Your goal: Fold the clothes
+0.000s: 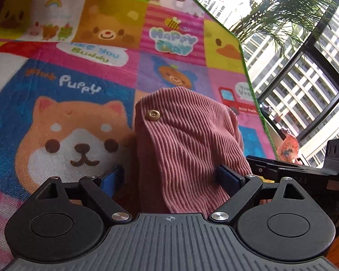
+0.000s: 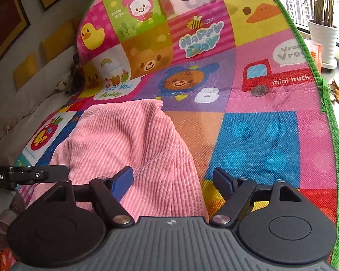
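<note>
The left gripper has its two blue-padded fingers spread wide, released, with a bunched hump of the pink corduroy garment rising between them and draping down over the gripper's front. The right pad touches the cloth; the left pad stands just beside it, and I cannot tell if it makes contact. A brass-coloured button sits on the hump's near-left slope, beside a folded edge.

The right gripper is likewise spread apart and released. Its left finger lies against the same garment, which spills under it and toward the gripper body, while the other finger sits apart from the cloth over the bare mat.

The garment lies on a bright cartoon play mat, in its near-left part as the right wrist view shows it, with one cloth corner reaching toward the mat's middle near the bear picture. The mat's green-trimmed right edge runs along the window side, where a potted plant in a white pot stands well apart from the cloth. The mat's far end curls upward against a sofa
</note>
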